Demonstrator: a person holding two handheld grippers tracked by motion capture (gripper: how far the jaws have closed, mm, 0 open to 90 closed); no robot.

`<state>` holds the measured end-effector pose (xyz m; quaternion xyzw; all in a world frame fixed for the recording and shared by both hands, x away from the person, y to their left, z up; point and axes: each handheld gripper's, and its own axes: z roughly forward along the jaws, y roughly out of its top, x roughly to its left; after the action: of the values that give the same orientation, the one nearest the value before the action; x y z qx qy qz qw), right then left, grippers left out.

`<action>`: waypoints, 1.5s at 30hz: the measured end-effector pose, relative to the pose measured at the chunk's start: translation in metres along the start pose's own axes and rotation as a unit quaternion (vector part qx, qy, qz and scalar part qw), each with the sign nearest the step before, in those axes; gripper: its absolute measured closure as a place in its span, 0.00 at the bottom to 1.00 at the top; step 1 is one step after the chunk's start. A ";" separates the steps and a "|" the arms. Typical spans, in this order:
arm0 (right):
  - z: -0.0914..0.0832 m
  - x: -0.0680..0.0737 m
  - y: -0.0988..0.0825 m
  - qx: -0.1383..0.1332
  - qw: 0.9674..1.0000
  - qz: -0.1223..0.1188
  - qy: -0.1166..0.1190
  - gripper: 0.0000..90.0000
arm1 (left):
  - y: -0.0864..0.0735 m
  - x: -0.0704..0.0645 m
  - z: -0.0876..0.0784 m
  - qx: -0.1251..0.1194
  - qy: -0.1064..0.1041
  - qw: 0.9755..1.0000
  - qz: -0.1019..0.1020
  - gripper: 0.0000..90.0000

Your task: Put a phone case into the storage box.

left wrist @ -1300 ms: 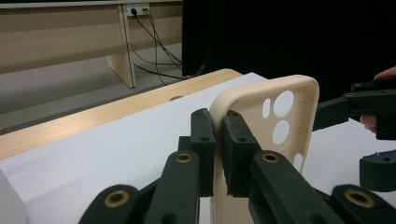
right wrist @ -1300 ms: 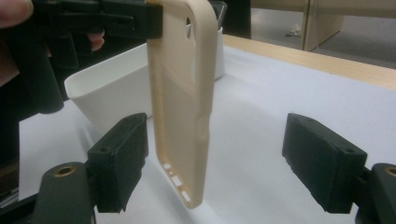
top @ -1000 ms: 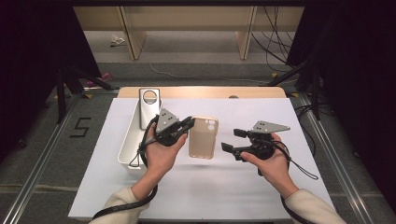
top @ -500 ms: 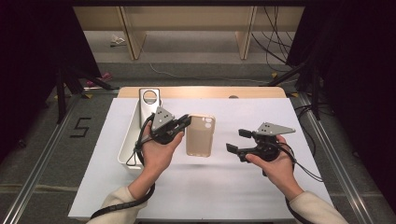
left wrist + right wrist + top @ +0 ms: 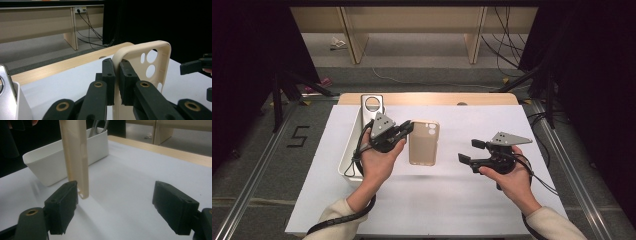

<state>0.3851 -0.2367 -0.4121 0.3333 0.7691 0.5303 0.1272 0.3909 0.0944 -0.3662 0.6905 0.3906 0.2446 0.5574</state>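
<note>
A white rectangular bin (image 5: 349, 159) stands at the left edge of the white table (image 5: 452, 200). A silver phone (image 5: 373, 105) leans inside the bin at its far end, with a round camera ring near its top; the rest of the bin's interior is hidden behind the left hand (image 5: 377, 162).

The left gripper (image 5: 404, 131) is clamped on the rim of a beige phone case (image 5: 424, 142), and holds it clear of the table. In the high view the case's long axis runs from the near side to the far side, with the camera cut-outs at the far end. The left gripper view shows the pads (image 5: 109, 75) pressing one side wall between them.

The right gripper (image 5: 472, 151) is just right of the case with its jaws spread apart and nothing between them. In the right gripper view the top of the case is cut off by the frame.
</note>
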 end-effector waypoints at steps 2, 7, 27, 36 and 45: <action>-0.001 0.000 -0.001 0.001 1.000 -0.001 0.000 0.24 | 0.001 0.001 -0.001 -0.001 0.002 1.000 0.000 0.93; -0.004 0.000 -0.002 0.007 1.000 -0.005 0.000 0.23 | 0.004 0.005 -0.004 -0.006 0.006 1.000 -0.001 0.93; -0.015 -0.003 -0.007 0.012 1.000 -0.005 -0.007 0.22 | 0.010 0.013 -0.010 -0.014 0.015 1.000 0.001 0.93; -0.019 -0.003 -0.009 0.011 1.000 -0.006 -0.010 0.21 | 0.013 0.018 -0.014 -0.019 0.020 1.000 0.000 0.93; -0.022 -0.003 -0.010 0.011 1.000 -0.007 -0.011 0.21 | 0.015 0.021 -0.016 -0.020 0.023 1.000 0.003 0.93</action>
<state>0.3717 -0.2564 -0.4128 0.3347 0.7758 0.5174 0.1358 0.3946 0.1200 -0.3495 0.6748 0.3963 0.2704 0.5608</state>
